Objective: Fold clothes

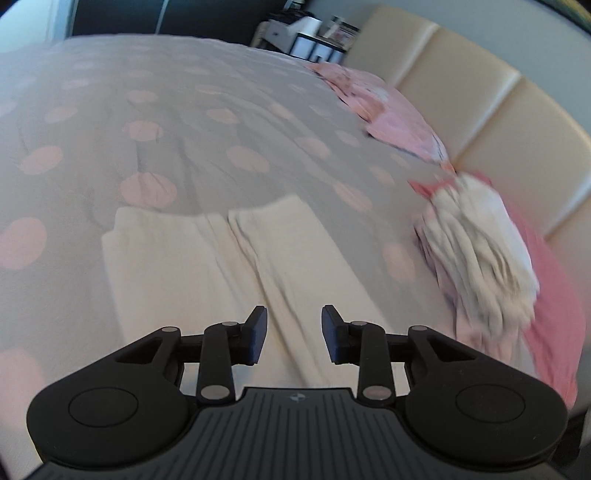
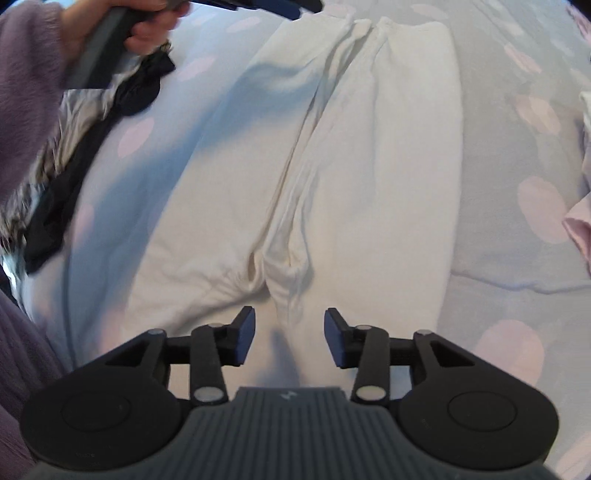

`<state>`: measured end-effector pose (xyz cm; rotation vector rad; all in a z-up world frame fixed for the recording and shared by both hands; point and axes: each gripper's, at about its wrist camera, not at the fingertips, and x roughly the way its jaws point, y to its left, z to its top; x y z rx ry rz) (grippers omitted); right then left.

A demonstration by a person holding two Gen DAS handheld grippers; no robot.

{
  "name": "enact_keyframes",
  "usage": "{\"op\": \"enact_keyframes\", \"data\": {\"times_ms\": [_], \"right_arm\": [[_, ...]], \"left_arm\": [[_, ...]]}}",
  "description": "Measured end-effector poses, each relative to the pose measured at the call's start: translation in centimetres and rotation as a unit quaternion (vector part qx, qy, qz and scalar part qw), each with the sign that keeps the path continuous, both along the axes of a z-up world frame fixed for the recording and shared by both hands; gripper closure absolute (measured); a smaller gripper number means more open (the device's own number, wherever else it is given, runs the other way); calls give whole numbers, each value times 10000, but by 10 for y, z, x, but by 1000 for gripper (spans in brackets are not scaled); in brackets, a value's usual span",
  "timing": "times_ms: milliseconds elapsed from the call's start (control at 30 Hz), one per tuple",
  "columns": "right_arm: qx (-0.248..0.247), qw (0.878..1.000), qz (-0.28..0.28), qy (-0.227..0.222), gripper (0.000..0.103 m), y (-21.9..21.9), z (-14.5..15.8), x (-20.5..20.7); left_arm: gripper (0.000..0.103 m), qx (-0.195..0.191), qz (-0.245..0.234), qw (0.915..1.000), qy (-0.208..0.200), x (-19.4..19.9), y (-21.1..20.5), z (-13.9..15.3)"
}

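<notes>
A pair of white trousers (image 2: 354,173) lies flat on the grey bed cover with pink dots (image 2: 517,295), legs side by side. The same trousers show in the left wrist view (image 1: 207,258), leg ends pointing away. My left gripper (image 1: 294,334) is open and empty, hovering over the trousers. My right gripper (image 2: 289,338) is open and empty, just above the crotch end of the trousers. The hand holding the left gripper (image 2: 122,26) shows at the top left of the right wrist view.
A heap of white and pink clothes (image 1: 480,251) lies at the right by the cream padded headboard (image 1: 498,99). A pink pillow (image 1: 391,118) lies further back. A dark and silver garment (image 2: 74,147) lies at the left edge of the bed.
</notes>
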<state>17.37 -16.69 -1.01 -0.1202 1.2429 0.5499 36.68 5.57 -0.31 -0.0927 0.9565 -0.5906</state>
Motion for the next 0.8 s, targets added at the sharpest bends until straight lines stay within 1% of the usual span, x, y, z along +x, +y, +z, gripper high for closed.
{"op": "enact_keyframes", "data": {"times_ms": [100,167,233,300,367,433,467,533,600,633,667,700,733,767,800], "right_arm": [[-391,9982,121,-429,58,4,-2,-34],[-623,9955,147,-701,57,10,-11,-52],[-721,9934,84,-892,55,9,-12,-69],[-873,9892,72,-1174,55,9,-14,-86],[-1104,9826,152,-1488,55,15,-20,-99],[-1373,9725,332,-1853,56,24,-28,-111],[-1509,9678,414,-1972,58,31,-32,-113],[-1779,9575,534,-2208,58,35,-38,-118],[-2097,9451,615,-2431,68,33,-42,-124],[-2162,9420,660,-2482,68,32,-44,-126],[-2161,9413,680,-2502,70,30,-45,-128],[-2165,9404,704,-2527,76,29,-46,-130],[-2208,9371,751,-2597,80,29,-47,-133],[-2255,9336,802,-2668,86,28,-49,-136],[-2340,9282,878,-2756,92,29,-50,-139]], "left_arm": [[74,256,-232,9994,-55,-56,5,5],[73,474,-323,9982,-164,-97,3,7],[70,722,-380,9964,-239,-133,-1,6],[65,988,-449,9934,-365,-171,-10,2],[63,1258,-572,9888,-563,-206,-24,-3],[60,1530,-808,9830,-620,-240,-42,-13],[59,1700,-881,9792,-667,-253,-49,-19],[58,2059,-1000,9703,-779,-279,-61,-32],[58,2450,-1096,9589,-920,-304,-73,-47],[59,2655,-1082,9528,-996,-312,-76,-55],[61,2844,-972,9480,-1043,-317,-78,-62],[65,2863,-877,9478,-1095,-319,-76,-63],[73,2846,-789,9485,-1150,-321,-74,-64],[78,2828,-701,9490,-1205,-324,-72,-65],[88,2919,-705,9455,-1261,-326,-74,-64]]}}
